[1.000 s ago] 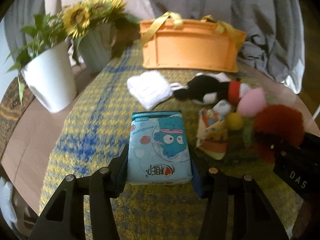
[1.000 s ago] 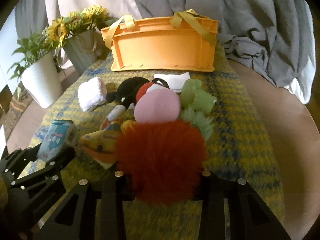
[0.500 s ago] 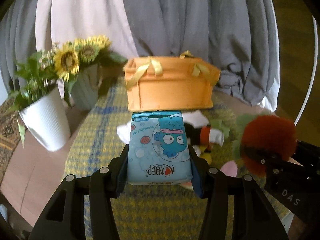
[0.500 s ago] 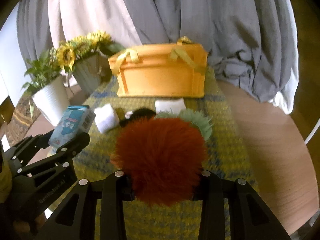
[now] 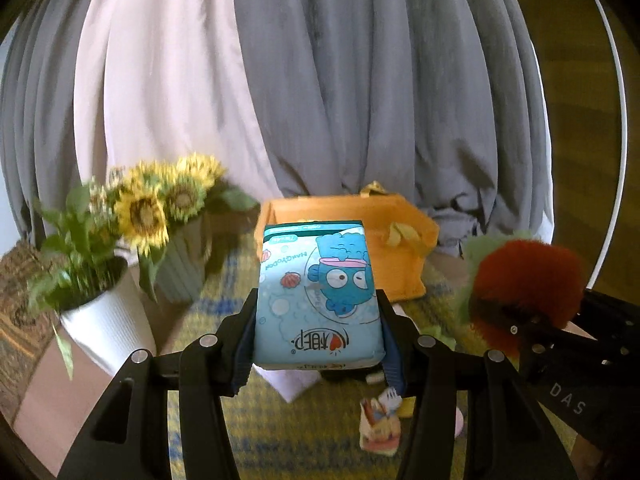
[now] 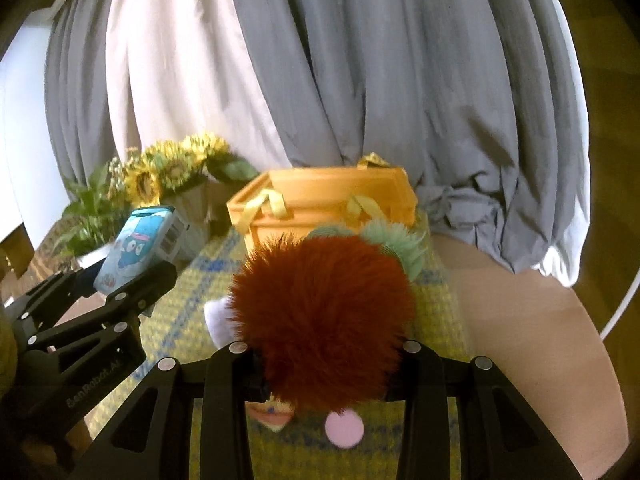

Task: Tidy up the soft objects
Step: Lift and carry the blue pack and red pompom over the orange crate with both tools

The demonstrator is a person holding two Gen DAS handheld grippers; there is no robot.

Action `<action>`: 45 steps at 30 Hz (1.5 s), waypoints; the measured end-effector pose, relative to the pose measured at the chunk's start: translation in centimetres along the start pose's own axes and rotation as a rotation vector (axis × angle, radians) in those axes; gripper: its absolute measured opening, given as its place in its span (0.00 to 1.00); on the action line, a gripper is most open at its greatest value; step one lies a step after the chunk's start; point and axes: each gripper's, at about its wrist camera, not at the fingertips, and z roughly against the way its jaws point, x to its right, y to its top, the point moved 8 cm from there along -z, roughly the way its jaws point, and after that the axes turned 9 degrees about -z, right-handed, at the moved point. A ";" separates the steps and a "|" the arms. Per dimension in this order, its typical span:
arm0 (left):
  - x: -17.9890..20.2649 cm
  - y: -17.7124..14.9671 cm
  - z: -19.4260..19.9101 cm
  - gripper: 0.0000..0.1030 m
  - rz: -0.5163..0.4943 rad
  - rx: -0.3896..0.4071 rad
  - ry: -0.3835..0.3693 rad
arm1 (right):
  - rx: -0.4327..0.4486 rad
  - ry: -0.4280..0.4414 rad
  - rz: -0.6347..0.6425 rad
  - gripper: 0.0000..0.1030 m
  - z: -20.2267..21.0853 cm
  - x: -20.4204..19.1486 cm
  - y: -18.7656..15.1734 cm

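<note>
My left gripper (image 5: pixel 318 330) is clamped on the tissue pack (image 5: pixel 318 296), my right gripper (image 6: pixel 322 360) on the red pompom (image 6: pixel 320 316). Both are in the air, with the orange basket (image 6: pixel 324 204) ahead of my fingers. Neither is in it yet, and other soft toys (image 5: pixel 380 426) lie below on the cloth, unsorted.

The blue tissue pack (image 5: pixel 318 294), centre of the left wrist view, carries mirrored print: "HangYoDon" runs sideways up its left part, and a reversed logo with a red heart sits along its lower edge, not clearly legible. A barcode shows on the pack's side in the right wrist view. The right gripper (image 5: pixel 528 320) body reads "DAS" at lower right. The left gripper (image 6: pixel 124 280) arm reads "GenRobot.AI" at lower left.
</note>
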 end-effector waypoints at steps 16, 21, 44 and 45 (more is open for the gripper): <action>-1.7 6.2 -4.6 0.50 0.000 0.091 -0.039 | 0.152 0.030 0.006 0.36 -3.0 -0.6 7.5; -2.7 7.9 -6.9 0.50 -0.014 0.110 -0.008 | 0.171 0.028 0.014 0.36 -5.2 -0.7 9.5; -4.7 12.0 -21.9 0.50 -0.110 0.018 -0.004 | 0.034 -0.029 0.006 0.36 -20.0 1.1 14.9; -4.7 11.9 -22.5 0.50 -0.112 0.009 -0.005 | 0.011 -0.028 -0.002 0.36 -20.8 1.3 14.8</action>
